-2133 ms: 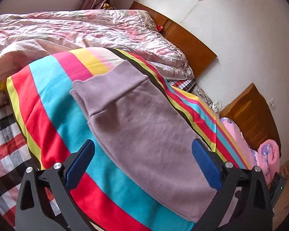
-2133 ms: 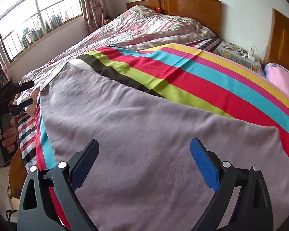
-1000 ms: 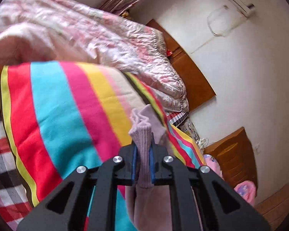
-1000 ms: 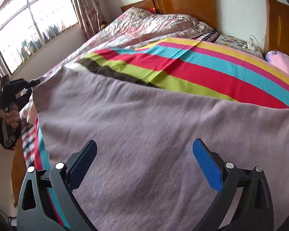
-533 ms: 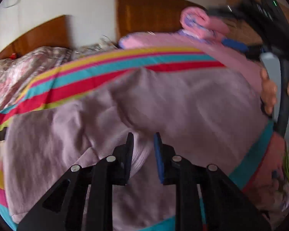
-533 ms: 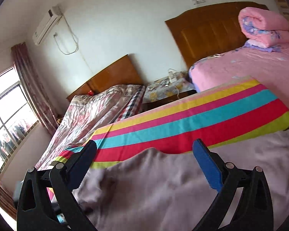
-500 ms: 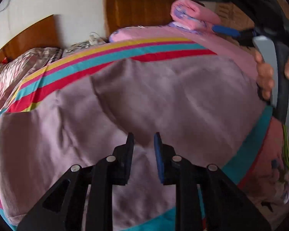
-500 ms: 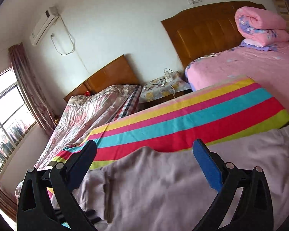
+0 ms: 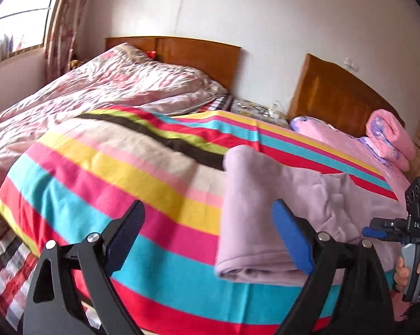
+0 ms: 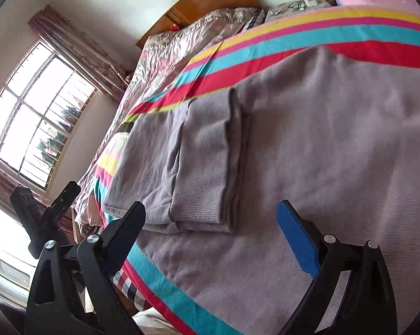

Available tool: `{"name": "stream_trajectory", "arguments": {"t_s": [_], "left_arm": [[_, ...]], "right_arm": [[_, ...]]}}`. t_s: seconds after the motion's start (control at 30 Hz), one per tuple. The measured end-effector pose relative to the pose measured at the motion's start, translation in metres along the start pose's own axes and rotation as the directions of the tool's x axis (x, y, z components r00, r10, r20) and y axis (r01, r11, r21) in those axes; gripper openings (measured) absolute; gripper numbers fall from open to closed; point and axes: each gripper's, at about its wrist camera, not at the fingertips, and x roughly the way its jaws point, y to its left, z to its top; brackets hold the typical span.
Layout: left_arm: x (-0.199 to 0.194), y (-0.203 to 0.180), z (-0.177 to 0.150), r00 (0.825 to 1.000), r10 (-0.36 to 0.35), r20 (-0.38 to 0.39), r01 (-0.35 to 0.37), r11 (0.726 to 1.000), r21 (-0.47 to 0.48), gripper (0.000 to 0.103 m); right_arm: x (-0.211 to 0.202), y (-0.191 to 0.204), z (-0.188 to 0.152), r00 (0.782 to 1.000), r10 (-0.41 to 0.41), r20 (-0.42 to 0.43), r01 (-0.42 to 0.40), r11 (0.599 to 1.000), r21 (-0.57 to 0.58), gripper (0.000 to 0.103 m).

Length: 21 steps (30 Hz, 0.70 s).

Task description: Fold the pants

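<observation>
The lilac pants [image 9: 254, 209] lie folded on a striped blanket [image 9: 112, 184]. In the right wrist view the pants [image 10: 335, 139] fill the foreground, with the ribbed cuff end [image 10: 204, 173] laid back over them. My left gripper [image 9: 208, 237] hovers over the blanket with its jaws opening; nothing is gripped, and the pants' folded edge passes behind its right finger. My right gripper [image 10: 212, 223] hangs above the cuff end, jaws wide and closing slightly, with the pads off the cloth. Each gripper also shows in the other's view: left [image 10: 67, 195], right [image 9: 374, 230] in a hand [image 9: 402, 275].
A crumpled pink floral quilt [image 9: 112, 89] covers the bed's far side below a wooden headboard [image 9: 198, 55]. A second bed carries a rolled pink quilt [image 9: 388, 136]. Between the beds is a cluttered nightstand [image 9: 260, 109]. A window [image 10: 36, 128] is on the left and a checked sheet [image 9: 6, 265] at the bed's near corner.
My left gripper carried the cuff end across onto the rest of the pants, let go, opened wide and swung back. My right gripper rolled and shifted sideways, staying open.
</observation>
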Motion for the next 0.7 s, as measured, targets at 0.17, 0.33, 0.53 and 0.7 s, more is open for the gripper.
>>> {"name": "stream_trajectory", "arguments": {"t_s": [0.17, 0.33, 0.53, 0.7], "left_arm": [[0.003, 0.033, -0.02, 0.999, 0.012, -0.047, -0.014, 0.998, -0.054, 0.092], [0.015, 0.029, -0.028, 0.998, -0.025, -0.06, 0.023, 0.999, -0.033, 0.093], [0.01, 0.031, -0.036, 0.996, -0.058, -0.073, 0.059, 0.998, 0.013, 0.093], [-0.005, 0.013, -0.046, 0.988, -0.109, -0.113, 0.123, 0.985, 0.124, 0.098]], "right_arm": [[0.016, 0.018, 0.0, 0.998, -0.01, -0.068, 0.008, 0.999, -0.038, 0.084], [0.019, 0.008, 0.001, 0.993, 0.078, -0.094, -0.071, 0.995, 0.069, 0.07], [0.018, 0.002, 0.009, 0.998, 0.061, -0.021, -0.058, 0.993, 0.105, 0.017], [-0.015, 0.081, 0.055, 0.988, 0.113, 0.101, -0.101, 0.988, -0.121, 0.016]]}}
